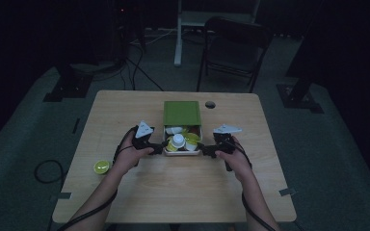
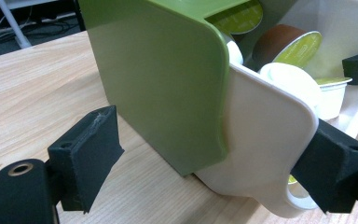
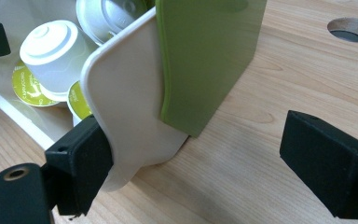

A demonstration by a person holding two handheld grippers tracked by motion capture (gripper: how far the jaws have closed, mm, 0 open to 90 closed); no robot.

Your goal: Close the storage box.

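Box: a white tray (image 1: 182, 153) half covered by a green lid (image 1: 181, 113), seen mid-desk (image 1: 139, 192), filled with coffee capsules (image 1: 178, 140).
Left gripper (image 1: 160, 147): jaws held apart at the tray's left wall.
Right gripper (image 1: 203, 148): jaws held apart at its right wall.
Stray capsule (image 1: 101, 167): left lying near the desk's left edge.

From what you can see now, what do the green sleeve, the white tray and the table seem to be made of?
Green sleeve: probably moulded plastic, smooth, semi-matte, rounded corner. White tray: likely thin plastic, smooth with a soft sheen. Table: light wood or wood-look laminate, its grain lines visible.
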